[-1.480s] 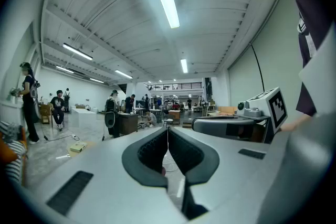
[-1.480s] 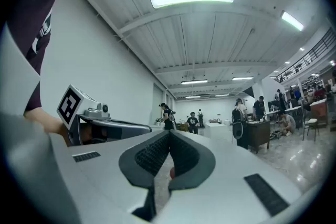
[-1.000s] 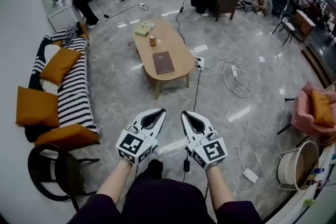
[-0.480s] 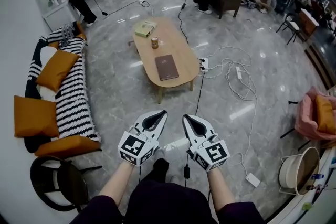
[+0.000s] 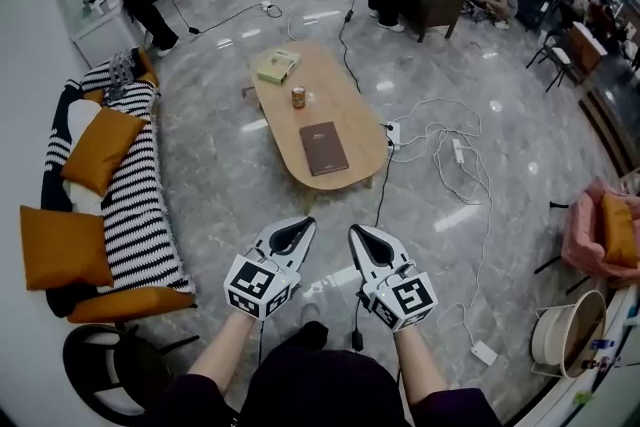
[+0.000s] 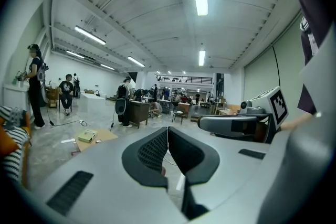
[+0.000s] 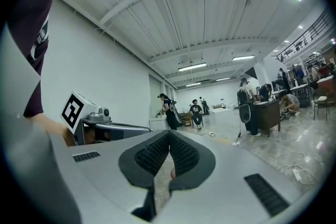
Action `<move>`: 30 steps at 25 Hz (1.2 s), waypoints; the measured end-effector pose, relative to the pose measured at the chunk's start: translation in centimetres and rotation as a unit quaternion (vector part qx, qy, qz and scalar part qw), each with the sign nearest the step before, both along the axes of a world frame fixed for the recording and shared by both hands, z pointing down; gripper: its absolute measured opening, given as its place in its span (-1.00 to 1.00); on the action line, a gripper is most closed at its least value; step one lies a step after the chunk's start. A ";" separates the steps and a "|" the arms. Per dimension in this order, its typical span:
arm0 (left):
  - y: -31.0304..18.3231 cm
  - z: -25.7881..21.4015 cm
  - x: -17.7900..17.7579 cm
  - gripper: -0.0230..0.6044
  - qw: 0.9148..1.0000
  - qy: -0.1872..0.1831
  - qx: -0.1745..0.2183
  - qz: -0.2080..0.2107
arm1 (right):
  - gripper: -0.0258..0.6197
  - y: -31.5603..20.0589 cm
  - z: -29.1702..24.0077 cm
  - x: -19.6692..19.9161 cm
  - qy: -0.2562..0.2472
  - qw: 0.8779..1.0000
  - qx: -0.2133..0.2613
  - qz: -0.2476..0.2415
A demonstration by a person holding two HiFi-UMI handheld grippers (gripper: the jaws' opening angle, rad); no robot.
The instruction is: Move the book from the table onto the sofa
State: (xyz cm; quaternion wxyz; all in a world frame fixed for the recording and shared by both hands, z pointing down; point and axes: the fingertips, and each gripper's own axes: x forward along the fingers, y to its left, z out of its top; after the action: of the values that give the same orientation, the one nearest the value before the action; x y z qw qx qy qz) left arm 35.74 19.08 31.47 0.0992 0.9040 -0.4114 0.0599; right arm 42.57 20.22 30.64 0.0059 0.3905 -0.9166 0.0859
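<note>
Both my left gripper and right gripper are closed and empty; the book lies flat on the table, well ahead. I should open wide, approach its near edge low

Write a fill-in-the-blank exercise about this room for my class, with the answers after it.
The brown book lies on the wooden ____.
On the striped sofa lie cushions coloured ____.
Between the brown book and the pale green book stands a small ____.
The left tool and the right tool each have jaws that are ____, holding nothing.
Answers: table, orange, can, shut.
</note>
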 end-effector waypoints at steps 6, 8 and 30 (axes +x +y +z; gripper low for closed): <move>-3.3 0.8 -1.2 -0.88 1.000 0.003 -0.011 0.005 | -0.85 -3.4 0.4 -0.7 0.003 1.000 -0.004 0.011; -4.4 1.1 -1.2 -0.88 1.000 0.004 -0.012 0.009 | -0.85 -4.6 0.5 -0.8 0.003 1.000 -0.003 0.014; -20.9 3.2 1.7 -0.88 0.999 -0.011 -0.034 -0.014 | -0.85 -22.5 2.8 2.6 -0.009 1.000 -0.021 0.001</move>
State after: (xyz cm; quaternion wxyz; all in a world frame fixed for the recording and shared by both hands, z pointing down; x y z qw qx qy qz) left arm 37.40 -1.79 34.70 0.1259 0.8936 -0.4228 0.0822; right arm 45.13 -2.28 33.39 0.0062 0.3902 -0.9143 0.1087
